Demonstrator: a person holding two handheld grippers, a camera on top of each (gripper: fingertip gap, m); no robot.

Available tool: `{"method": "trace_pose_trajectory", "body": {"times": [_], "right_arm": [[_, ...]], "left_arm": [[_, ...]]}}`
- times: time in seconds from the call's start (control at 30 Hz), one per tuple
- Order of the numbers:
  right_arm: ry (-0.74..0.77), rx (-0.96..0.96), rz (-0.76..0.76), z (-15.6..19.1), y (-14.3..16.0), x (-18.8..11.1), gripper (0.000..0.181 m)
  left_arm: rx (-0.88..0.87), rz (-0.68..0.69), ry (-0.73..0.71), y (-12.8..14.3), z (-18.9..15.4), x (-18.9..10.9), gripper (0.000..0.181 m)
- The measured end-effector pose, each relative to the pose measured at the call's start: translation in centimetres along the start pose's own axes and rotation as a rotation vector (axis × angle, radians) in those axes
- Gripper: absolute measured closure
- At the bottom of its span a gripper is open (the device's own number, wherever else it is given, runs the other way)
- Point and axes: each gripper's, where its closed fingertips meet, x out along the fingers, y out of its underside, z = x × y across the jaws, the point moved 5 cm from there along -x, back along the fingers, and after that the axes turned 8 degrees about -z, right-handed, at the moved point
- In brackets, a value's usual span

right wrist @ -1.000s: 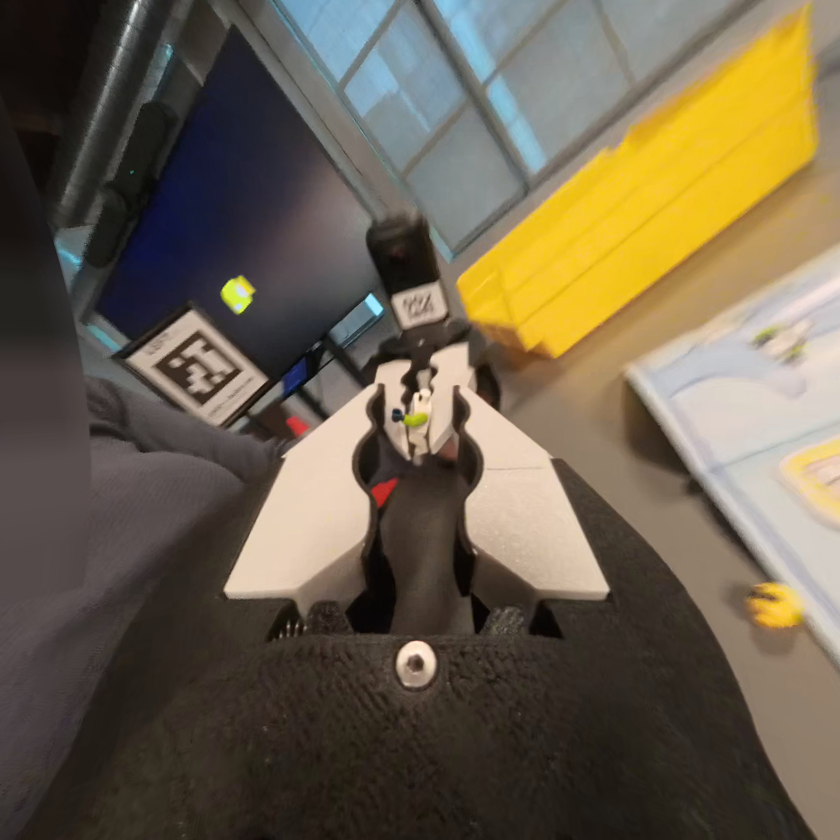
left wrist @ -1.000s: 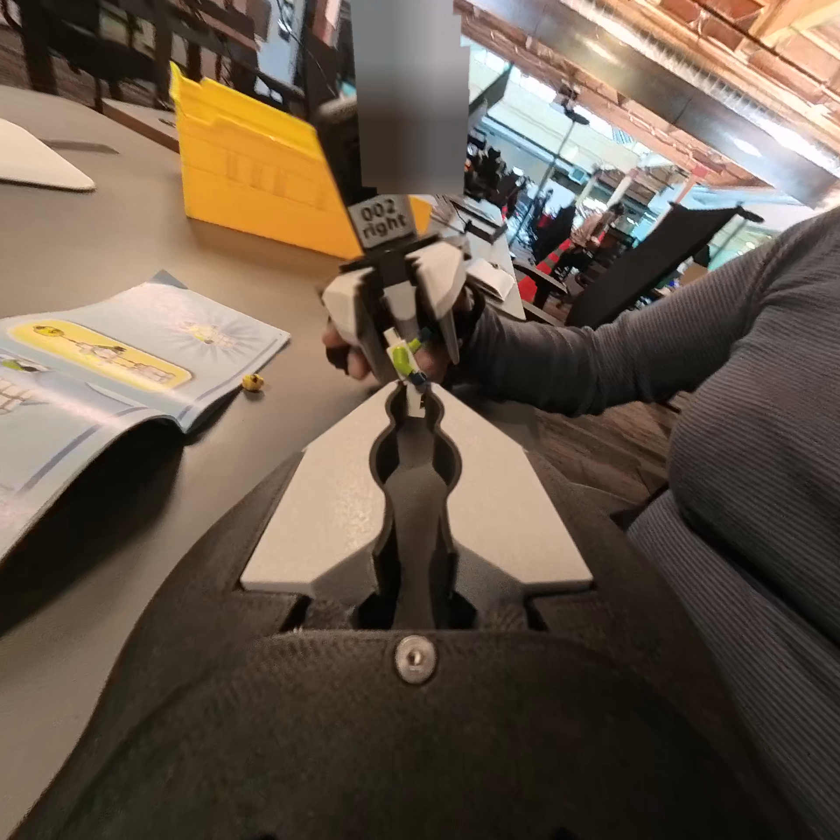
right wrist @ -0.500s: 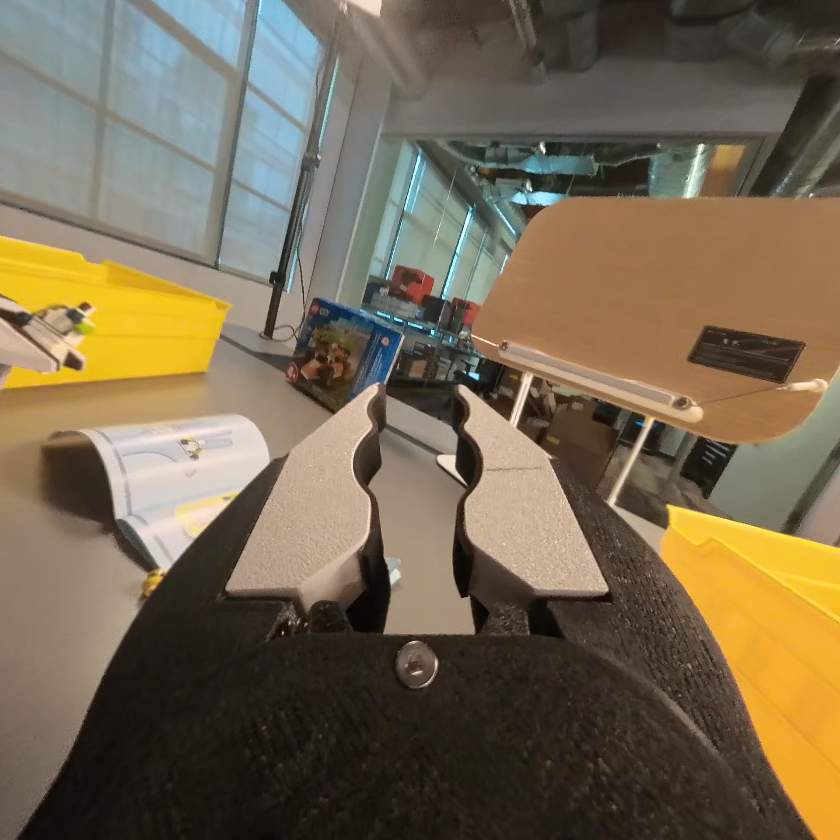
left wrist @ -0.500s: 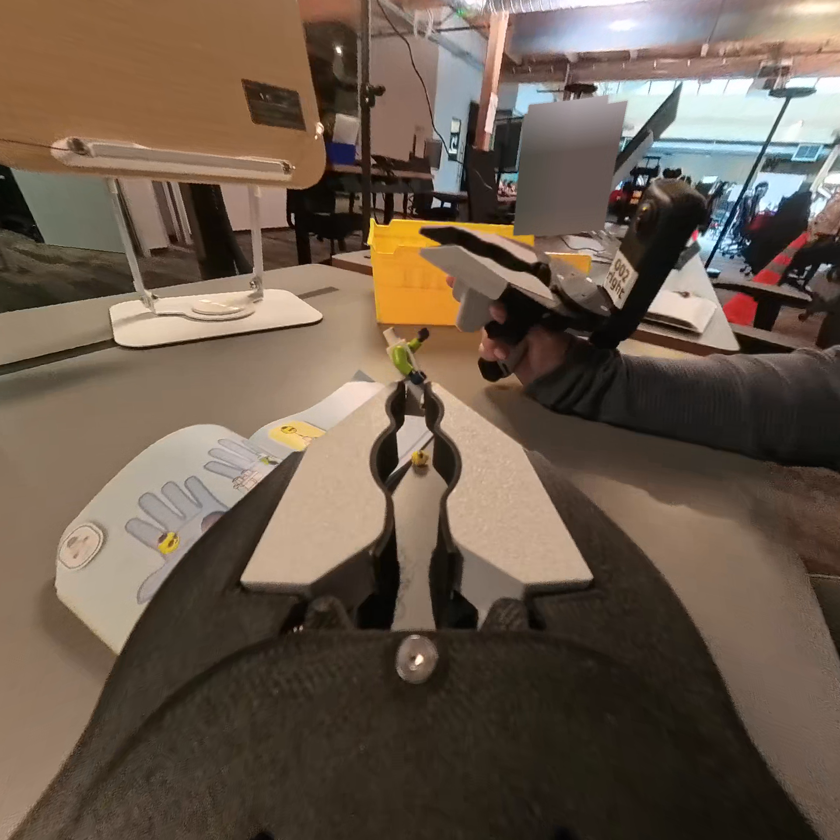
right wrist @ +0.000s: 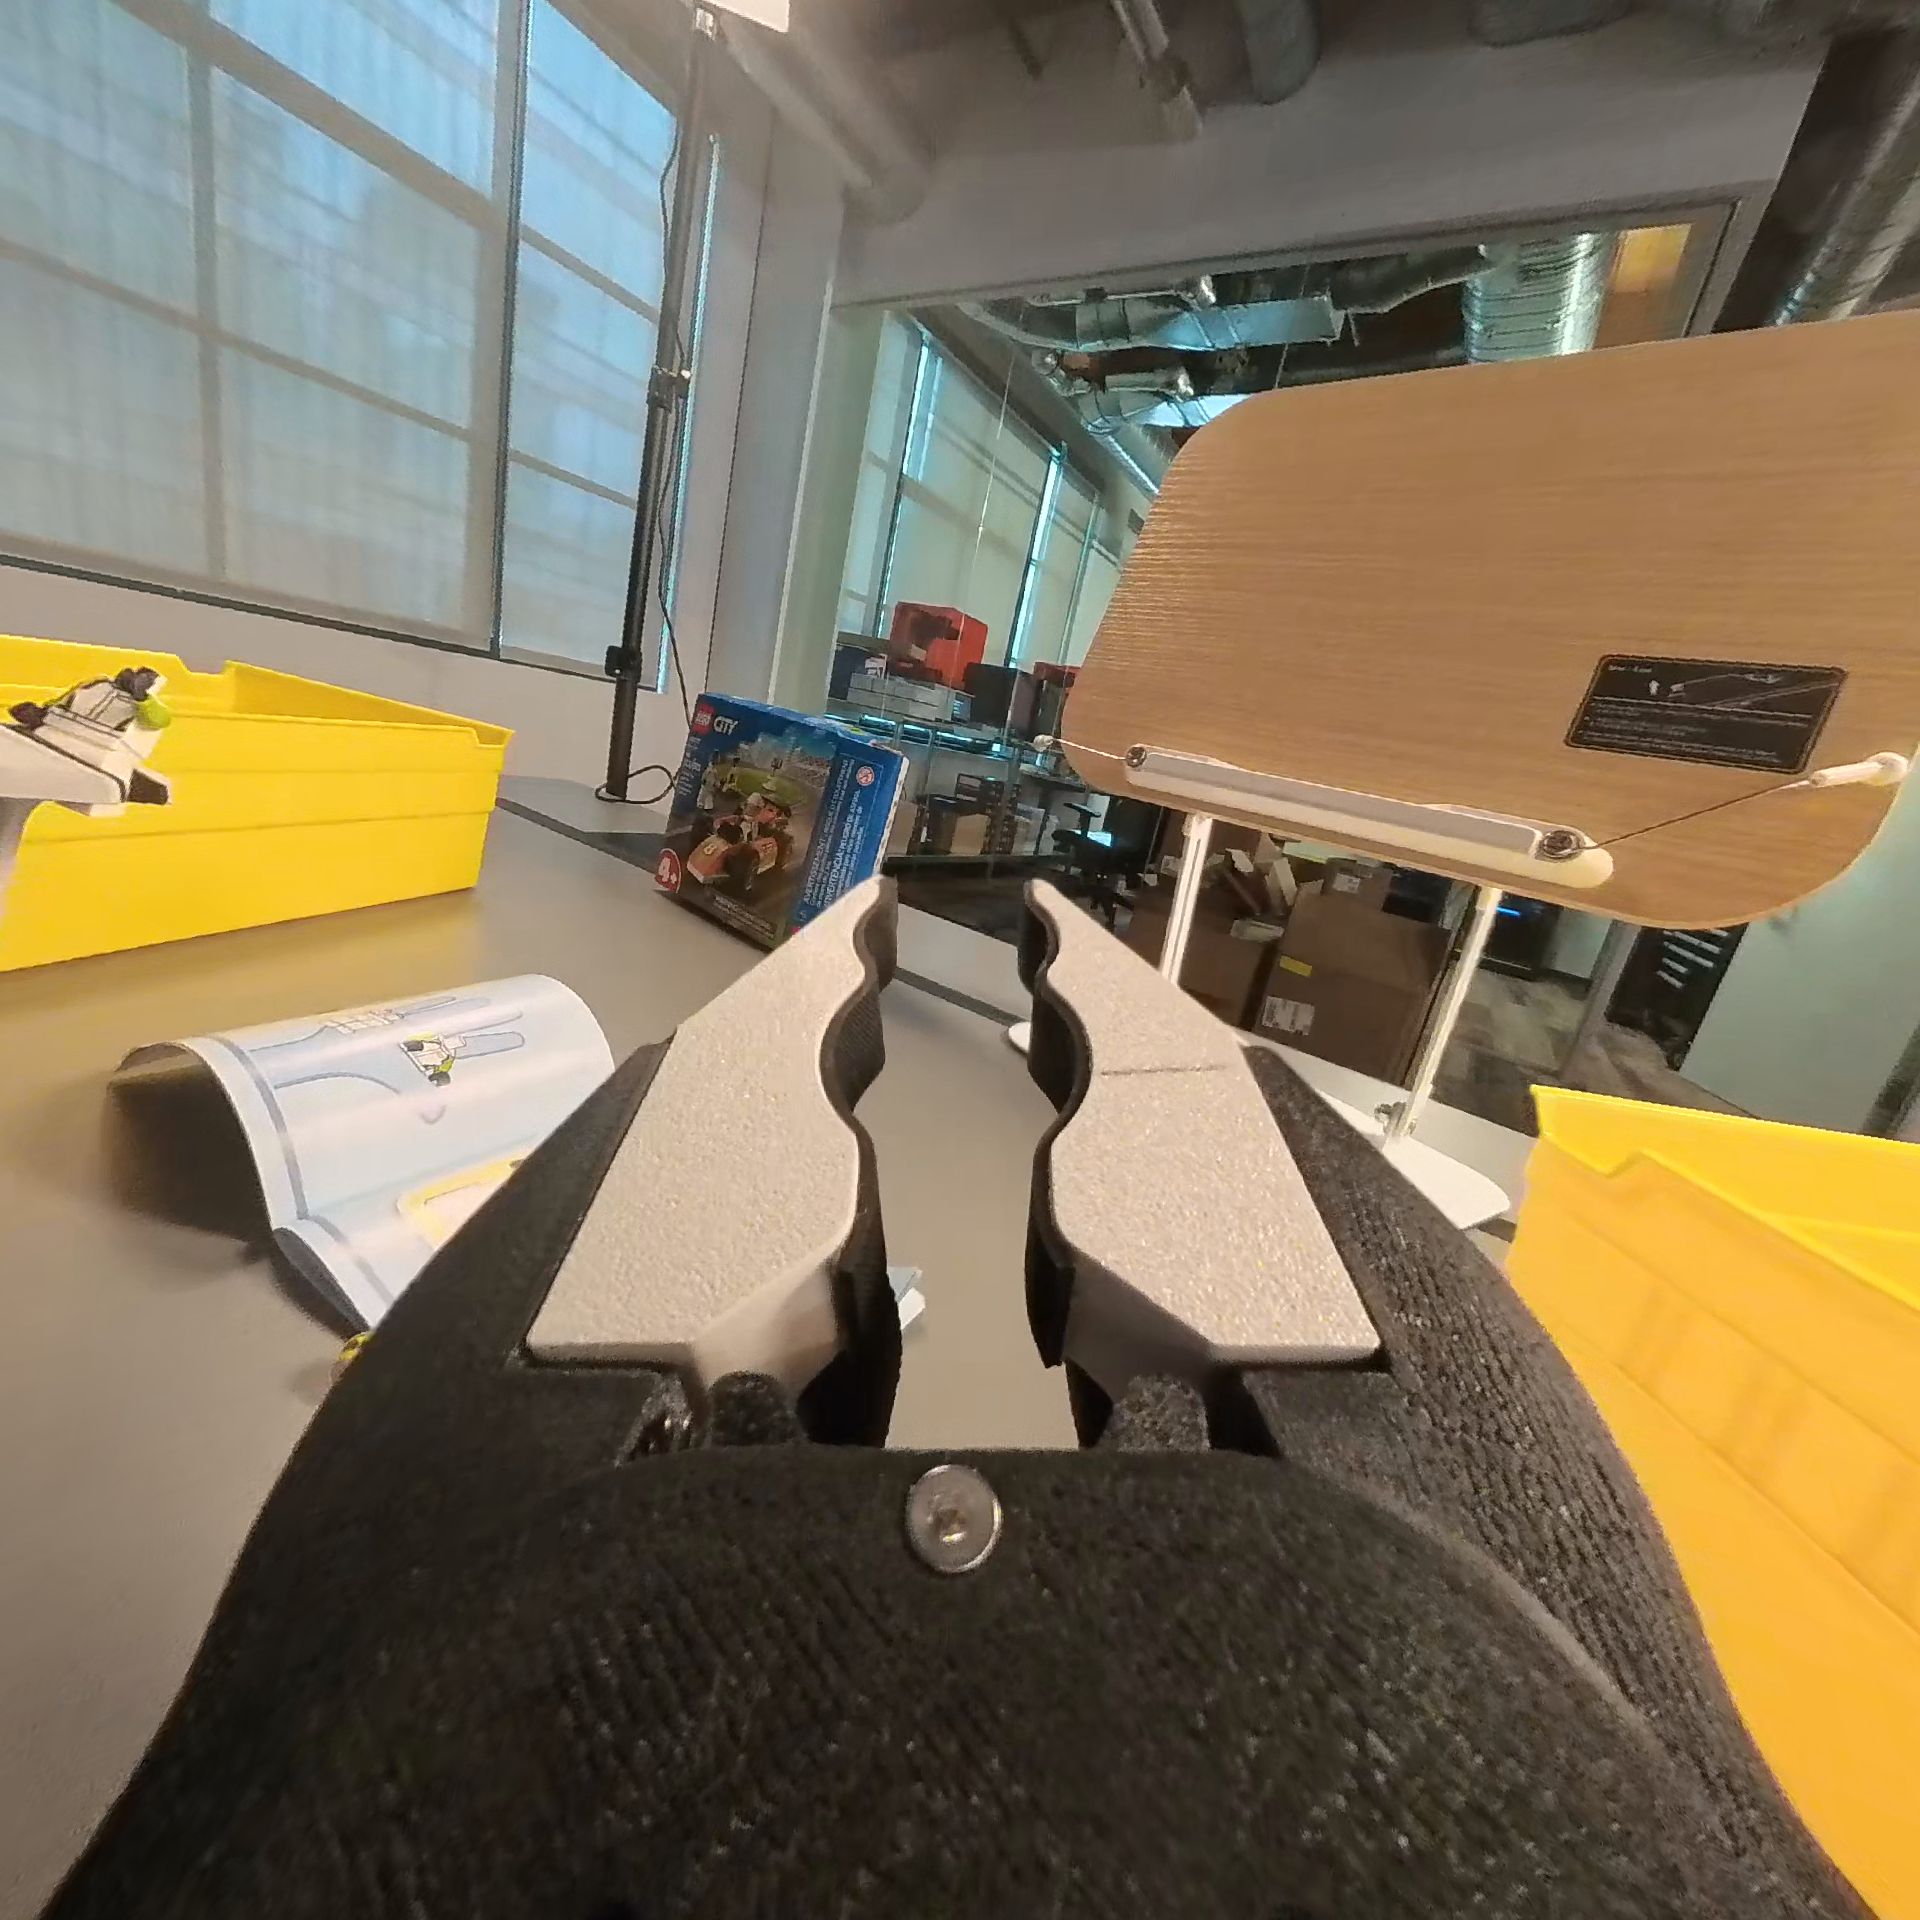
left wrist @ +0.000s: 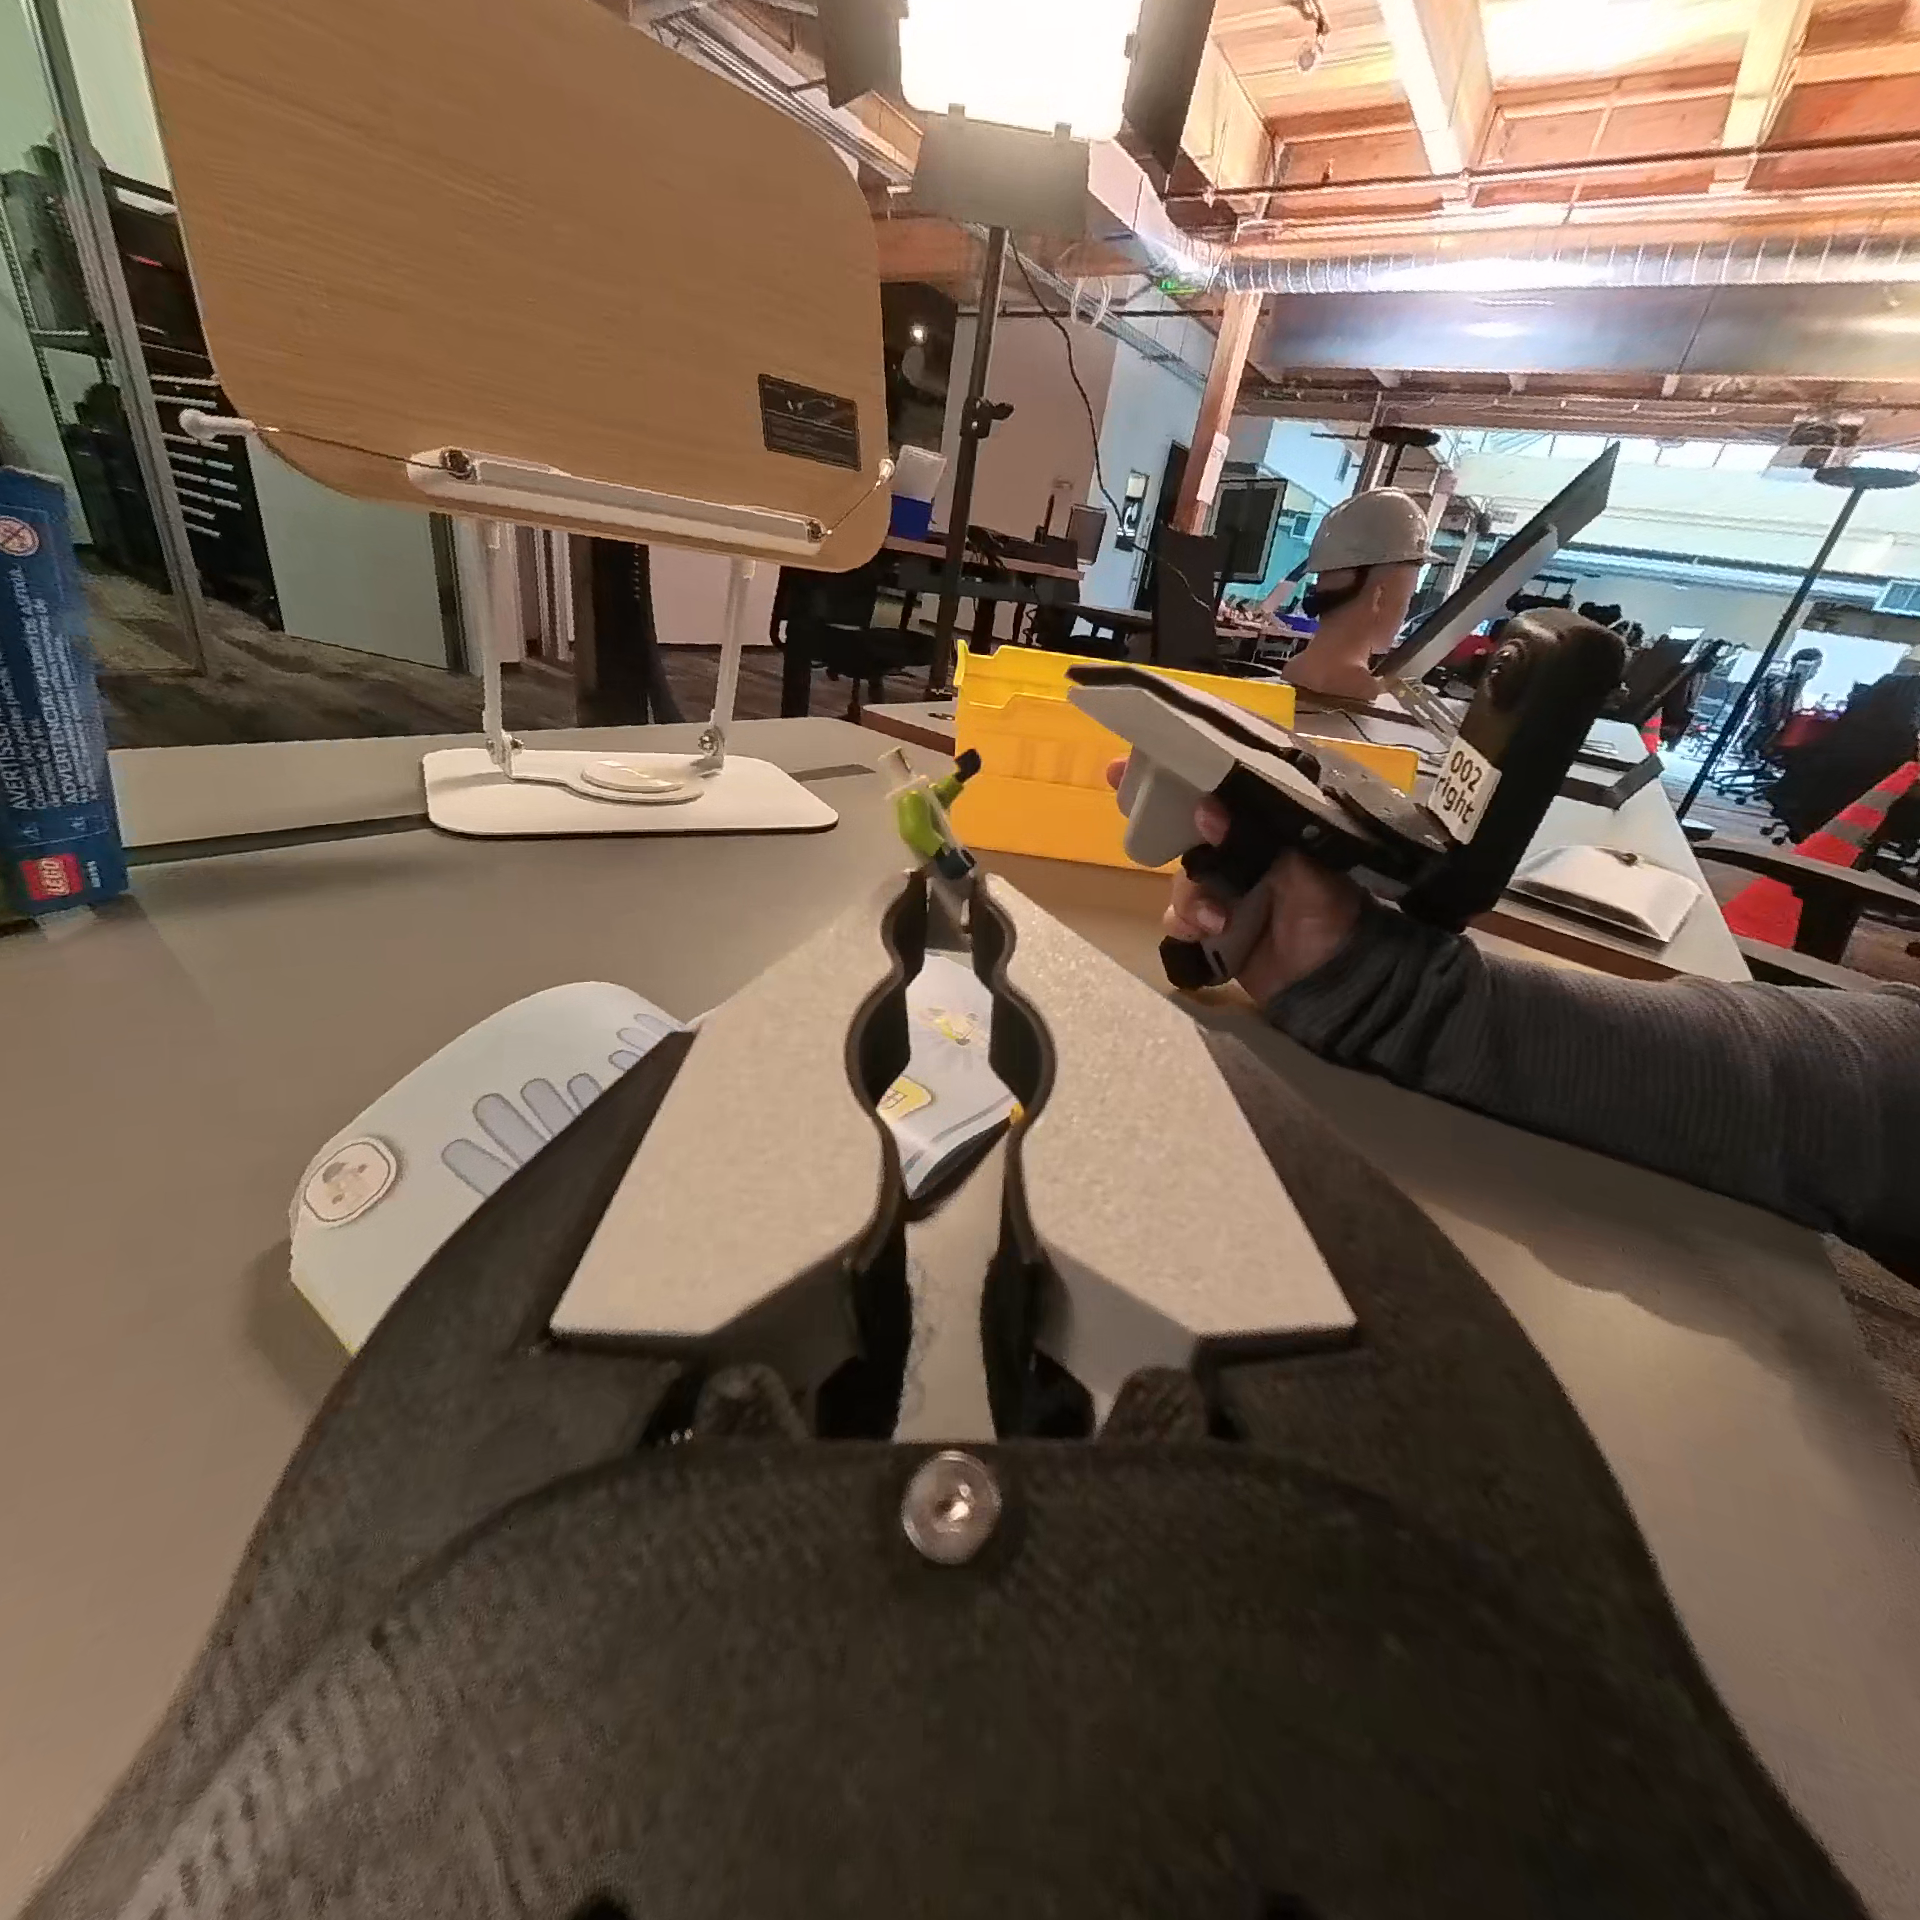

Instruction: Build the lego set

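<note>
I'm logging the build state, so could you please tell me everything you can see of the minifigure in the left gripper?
The minifigure is a small plastic figure with a lime-green and white torso, blue legs and a black-tipped arm raised. No head shows on it. It tilts, legs down, pinched at the legs between the tips of the left gripper, clear of the table. Nothing else touches it. In the right wrist view it shows at the far left, before a yellow bin.

Open-plan office: desks [left wrist: 1018, 582], exposed ducts [right wrist: 1247, 312].
</note>
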Motion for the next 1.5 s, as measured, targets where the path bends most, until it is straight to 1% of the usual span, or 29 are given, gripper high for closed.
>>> {"method": "trace_pose_trajectory", "body": {"times": [0.17,0.23,0.37,0.43,0.67,0.9,1.5], "right_arm": [[0.003,-0.002,0.012,0.0,0.2,0.0,0.162],[0.006,0.000,0.014,-0.1,0.2,0.0,0.162],[0.013,0.009,0.021,-0.2,0.3,0.0,0.163],[0.015,0.011,0.026,-0.3,0.4,0.0,0.163],[0.017,0.014,0.031,-0.3,0.5,0.1,0.164],[0.017,0.014,0.032,-0.3,0.5,0.1,0.165],[0.020,0.025,0.031,-0.5,0.6,0.1,0.166]], "left_arm": [[0.018,-0.002,-0.023,0.0,0.1,-0.1,0.176],[0.055,-0.014,-0.085,-0.3,0.7,-0.4,0.176],[0.165,-0.062,-0.279,-1.3,2.4,-1.7,0.176],[0.195,-0.082,-0.326,-1.7,2.7,-2.2,0.176],[0.202,-0.076,-0.321,-1.6,2.6,-2.1,0.176],[0.156,-0.099,-0.329,-1.7,3.0,-2.4,0.176],[0.152,-0.100,-0.324,-1.7,3.0,-2.4,0.176]]}}
